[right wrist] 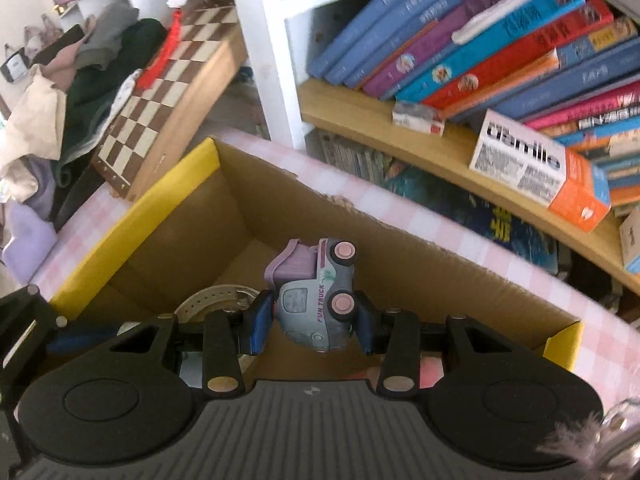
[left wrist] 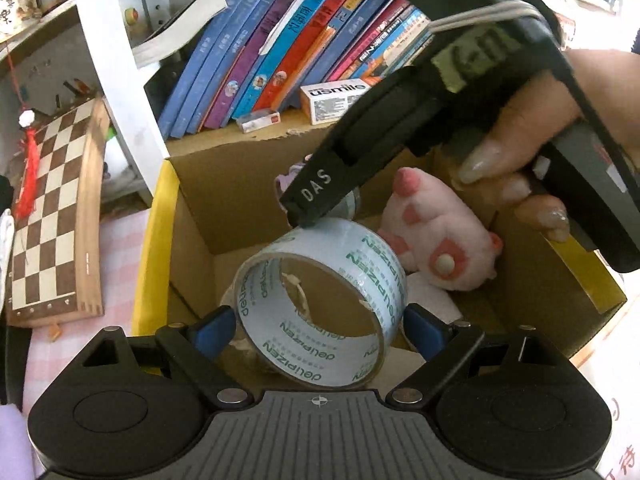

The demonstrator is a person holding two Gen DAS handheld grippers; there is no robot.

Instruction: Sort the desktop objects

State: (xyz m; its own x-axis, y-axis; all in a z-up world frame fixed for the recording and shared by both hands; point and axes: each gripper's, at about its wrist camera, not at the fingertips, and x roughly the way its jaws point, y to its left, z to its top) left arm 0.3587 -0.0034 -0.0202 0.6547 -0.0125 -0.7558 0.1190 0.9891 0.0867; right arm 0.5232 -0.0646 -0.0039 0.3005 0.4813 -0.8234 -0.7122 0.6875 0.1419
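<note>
**Ana:** Bookshelves crowd the background, a chessboard (left wrist: 52, 208) leans at the side, and on the pink checked cloth (right wrist: 460, 232) sits the cardboard box (left wrist: 224, 200) where things are being sorted.

**Ben:** Both hands are over it. The left gripper (left wrist: 318, 326) stands wide with the tape roll (left wrist: 320, 300) between its blue pads (left wrist: 214, 326), low in the box. The right gripper (right wrist: 314, 318) is clamped on the toy truck (right wrist: 316, 296), which hangs above the open box.

**Ana:** Trouble?

**Ben:** Crowding, I'd say. In the left view the right gripper's black finger sits right at the tape's top edge. If the truck drops now it may land on the roll or bounce toward the pink plush (left wrist: 436, 232).

**Ana:** And the tape?

**Ben:** Whether those pads press it or merely flank it, I can't tell. It may be resting on the box floor.

**Ana:** Hidden bits?

**Ben:** The box bottom under the grippers, most of the perforated disc (right wrist: 216, 298), and the desk beyond. The truck barely peeks out in the left view.
</note>
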